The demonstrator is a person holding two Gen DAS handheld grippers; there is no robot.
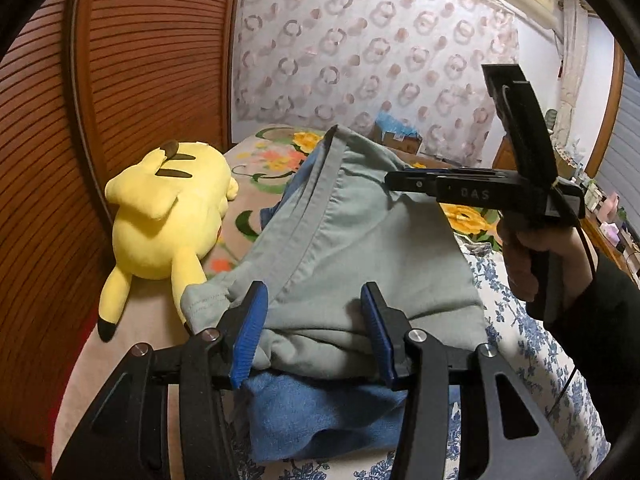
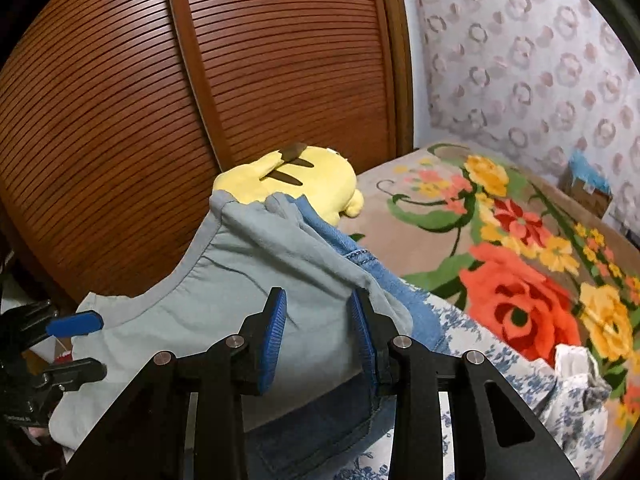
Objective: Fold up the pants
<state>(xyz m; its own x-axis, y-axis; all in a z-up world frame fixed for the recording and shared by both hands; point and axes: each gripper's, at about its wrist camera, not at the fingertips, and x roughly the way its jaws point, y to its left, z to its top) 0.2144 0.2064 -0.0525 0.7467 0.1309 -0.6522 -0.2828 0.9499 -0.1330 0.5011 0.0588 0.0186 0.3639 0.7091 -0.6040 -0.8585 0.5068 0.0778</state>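
Observation:
Grey-green pants (image 1: 360, 248) lie bunched in a heap on the bed, on top of a blue denim garment (image 1: 320, 412). My left gripper (image 1: 314, 334) stands open over the near edge of the pants, with cloth lying loose between its blue pads (image 1: 250, 332). My right gripper (image 2: 320, 336) is open too, its pads either side of a fold of the pants (image 2: 240, 264). In the left wrist view a hand holds the right gripper (image 1: 394, 182) with its tip at the pants' right edge. The left gripper (image 2: 98, 346) shows at the left of the right wrist view.
A yellow plush toy (image 1: 168, 208) lies left of the pants, against a slatted wooden door (image 1: 152, 60). A floral blanket (image 2: 520, 280) covers the far part of the bed, a blue-and-white flowered sheet (image 1: 520, 340) the near part. A cardboard box (image 2: 588, 192) sits by the wall.

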